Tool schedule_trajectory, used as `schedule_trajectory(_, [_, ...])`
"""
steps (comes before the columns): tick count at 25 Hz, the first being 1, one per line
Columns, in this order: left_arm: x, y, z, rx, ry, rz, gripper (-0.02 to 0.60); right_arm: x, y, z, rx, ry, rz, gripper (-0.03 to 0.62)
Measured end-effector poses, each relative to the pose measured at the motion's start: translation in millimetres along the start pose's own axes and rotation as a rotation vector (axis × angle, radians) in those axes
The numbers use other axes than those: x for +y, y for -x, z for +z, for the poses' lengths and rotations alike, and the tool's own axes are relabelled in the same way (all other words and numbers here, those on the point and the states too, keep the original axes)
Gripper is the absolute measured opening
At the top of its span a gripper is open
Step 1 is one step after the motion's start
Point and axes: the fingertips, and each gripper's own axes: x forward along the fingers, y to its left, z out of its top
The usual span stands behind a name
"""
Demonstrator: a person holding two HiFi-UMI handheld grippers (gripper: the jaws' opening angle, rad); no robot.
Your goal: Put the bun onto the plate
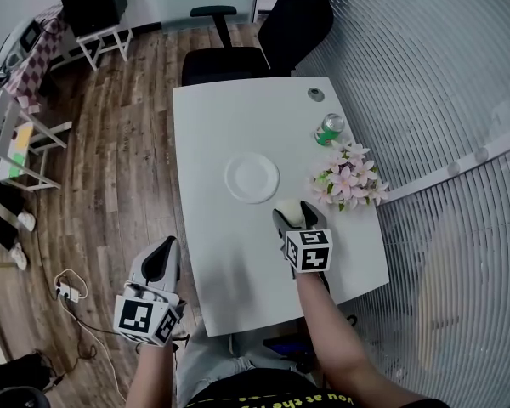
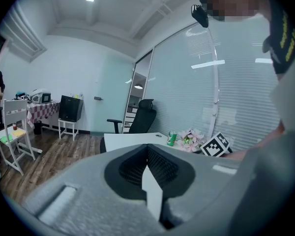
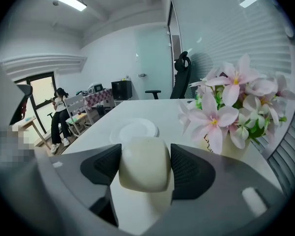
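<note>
Pale, smooth, rounded bun (image 3: 142,163)

We find the plate (image 1: 252,178) mid-table (image 1: 229,262), the flowers (image 1: 348,181) at its three o'clock, the can (image 1: 329,129) at two, the bun (image 1: 289,214) between the right gripper's (image 1: 295,214) jaws near five, and the left gripper (image 1: 163,252) off the table's edge near eight.
</note>
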Motion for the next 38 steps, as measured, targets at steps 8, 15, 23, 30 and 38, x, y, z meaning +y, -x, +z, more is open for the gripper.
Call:
schedule_trajectory(8, [11,10,4,-0.015,-0.004,0.031,0.003,16,-8,21,-0.027,0.035,0.031,0.322])
schedule_trajectory(15, [16,18,4,-0.025,0.005,0.045,0.003,29,-14,35,-0.045,0.059,0.052,0.322])
schedule_trajectory(23, [21,23,3,-0.028,0.013,0.06,0.003,37,-20,49,-0.055,0.077,0.072,0.322])
schedule_trajectory(30, [30,26,0,-0.021,0.02,0.072,0.003,40,-31,71,-0.073,0.093,0.08,0.322])
schedule_trajectory(38, [37,21,-2,-0.02,0.03,0.087,0.003,34,-54,80,-0.064,0.092,0.081,0.322])
